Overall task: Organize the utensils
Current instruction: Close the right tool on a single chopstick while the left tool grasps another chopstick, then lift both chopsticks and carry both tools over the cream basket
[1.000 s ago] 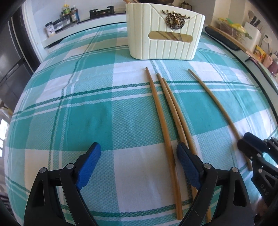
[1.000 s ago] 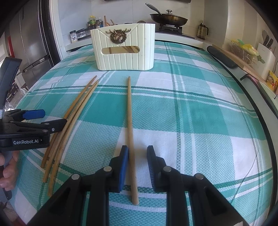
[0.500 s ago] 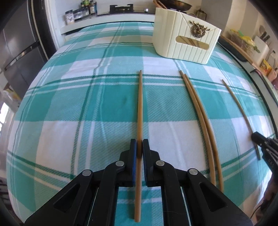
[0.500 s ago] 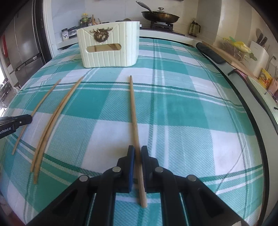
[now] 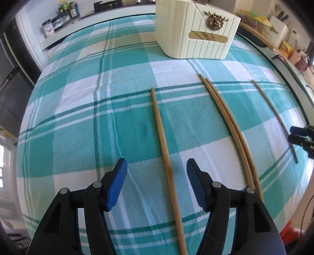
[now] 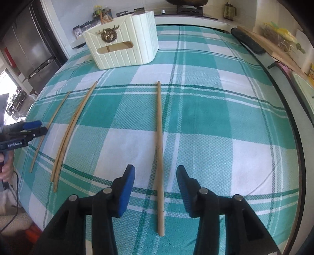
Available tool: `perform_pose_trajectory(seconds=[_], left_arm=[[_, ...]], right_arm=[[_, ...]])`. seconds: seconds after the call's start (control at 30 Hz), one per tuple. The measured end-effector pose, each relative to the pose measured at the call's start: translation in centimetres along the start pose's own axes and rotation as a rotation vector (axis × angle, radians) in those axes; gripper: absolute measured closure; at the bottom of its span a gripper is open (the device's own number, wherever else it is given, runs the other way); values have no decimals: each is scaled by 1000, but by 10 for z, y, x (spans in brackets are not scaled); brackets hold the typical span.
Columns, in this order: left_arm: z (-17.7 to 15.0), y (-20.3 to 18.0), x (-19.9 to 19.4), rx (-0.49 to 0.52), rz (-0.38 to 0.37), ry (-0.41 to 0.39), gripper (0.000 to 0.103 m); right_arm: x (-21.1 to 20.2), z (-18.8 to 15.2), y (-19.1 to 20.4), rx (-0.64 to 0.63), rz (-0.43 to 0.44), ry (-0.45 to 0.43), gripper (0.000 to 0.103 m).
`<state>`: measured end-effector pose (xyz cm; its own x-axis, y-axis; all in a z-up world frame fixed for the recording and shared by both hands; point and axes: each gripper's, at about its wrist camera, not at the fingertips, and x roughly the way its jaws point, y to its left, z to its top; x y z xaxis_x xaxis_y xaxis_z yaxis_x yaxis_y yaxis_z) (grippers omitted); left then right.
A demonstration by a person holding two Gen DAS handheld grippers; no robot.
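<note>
Blue-padded black jaws of the left gripper [image 5: 157, 182] stand apart, having just been opening, with a single wooden chopstick [image 5: 166, 158] lying between the pads and touched by neither. This stick is pale tan, slender and tapering, its far tip pointing toward the holder and its near end running out past the bottom of the left wrist view. The right gripper [image 6: 156, 186] likewise has its jaws parted after just opening, and a second lone chopstick [image 6: 160, 149] lies free between its pads, thicker at the near blunt end and narrowing toward the far tip. Between these two sticks lies a pair of chopsticks [image 5: 229, 129], pressed side by side and touching along most of their length, of the same tan wood. All four rest flat on the surface, which is covered by a teal-and-white checked cloth [image 5: 78, 137] with a fine woven texture. At the far side of the cloth stands a cream ribbed utensil holder [image 5: 196, 33], upright, with a slot handle cut in its face and a bronze stag-head ornament [image 5: 215, 18] above the slot; wooden pieces show through the slot. Beyond the surface, jars [image 5: 58, 25] line a counter.
</note>
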<state>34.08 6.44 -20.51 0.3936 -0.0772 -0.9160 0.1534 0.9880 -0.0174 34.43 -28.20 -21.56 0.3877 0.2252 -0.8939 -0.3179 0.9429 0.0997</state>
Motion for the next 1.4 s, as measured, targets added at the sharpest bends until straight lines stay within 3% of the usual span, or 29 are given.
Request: perform_pose_trajectory(seconds=[0.13, 0.37, 0.43, 0.47, 0.5, 0.53, 0.57, 0.73, 1.13, 1.4], left_arm=[[16, 3, 15, 14, 22, 31, 38], [36, 4, 25, 8, 22, 41, 42], [44, 3, 26, 9, 22, 41, 57], [48, 2, 28, 14, 25, 41, 63], [51, 0, 28, 18, 20, 38, 73], [53, -1, 29, 17, 12, 36, 90], [55, -2, 30, 14, 1, 34, 97], [56, 3, 14, -28, -4, -32, 99], [19, 12, -144, -37, -118, -390, 99], [15, 19, -188, -75, -164, -507, 99]], right_arm=[[19, 19, -2, -36, -22, 61, 58], [40, 60, 5, -78, -70, 48, 59], [48, 74, 8, -87, -79, 48, 60], [50, 80, 9, -92, -91, 41, 69], [53, 87, 11, -98, -94, 39, 74], [57, 93, 11, -96, -85, 41, 87], [59, 99, 11, -94, -97, 37, 96], [50, 111, 6, -42, -36, -11, 96], [-98, 78, 17, -86, 89, -355, 96], [-149, 59, 29, -95, 123, -478, 96]])
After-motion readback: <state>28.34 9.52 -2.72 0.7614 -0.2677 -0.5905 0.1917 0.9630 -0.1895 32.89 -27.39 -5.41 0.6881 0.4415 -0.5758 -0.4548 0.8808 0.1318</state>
